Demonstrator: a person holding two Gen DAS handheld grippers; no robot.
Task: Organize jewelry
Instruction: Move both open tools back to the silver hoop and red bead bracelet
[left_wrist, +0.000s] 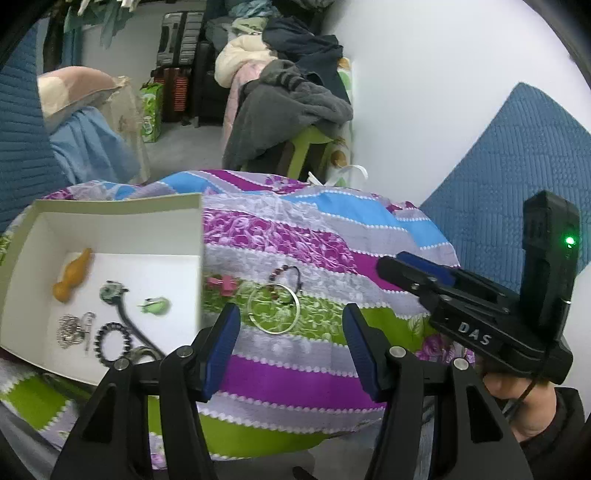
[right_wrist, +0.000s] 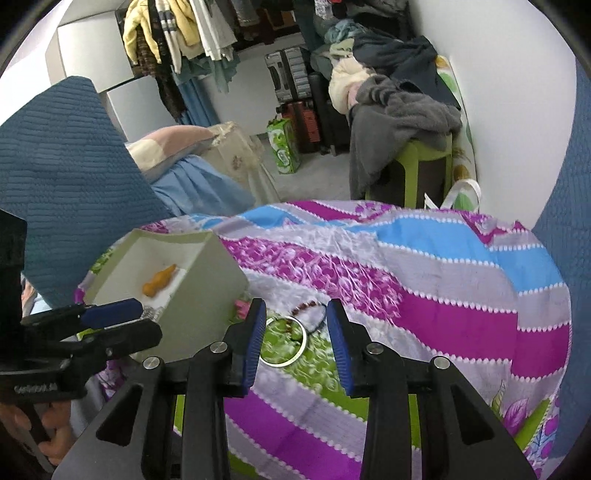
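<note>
Jewelry lay split between a white box and the striped bedspread in the left wrist view. The left gripper hung with its jaws parted and nothing between the blue pads, above the cloth. Just ahead of the fingertips, between them, rested a silver bangle, and a beaded bracelet lay touching its far edge; a pink piece sat beyond the left finger, close to the box wall. To the left of the left finger, inside the box, were an orange figure, a green charm, a dark beaded ring, a silver chain cluster and a corded pendant. Off to the right of the right finger the right gripper was held in a hand, its fingers low over the spread. In the right wrist view the right gripper stood released as well, pads apart and empty. The bangle lay between its fingers, nearer the left one, with the bracelet just past it. The box stood left of the left finger with the orange figure showing inside, and the left gripper reached in front of its wall.
</note>
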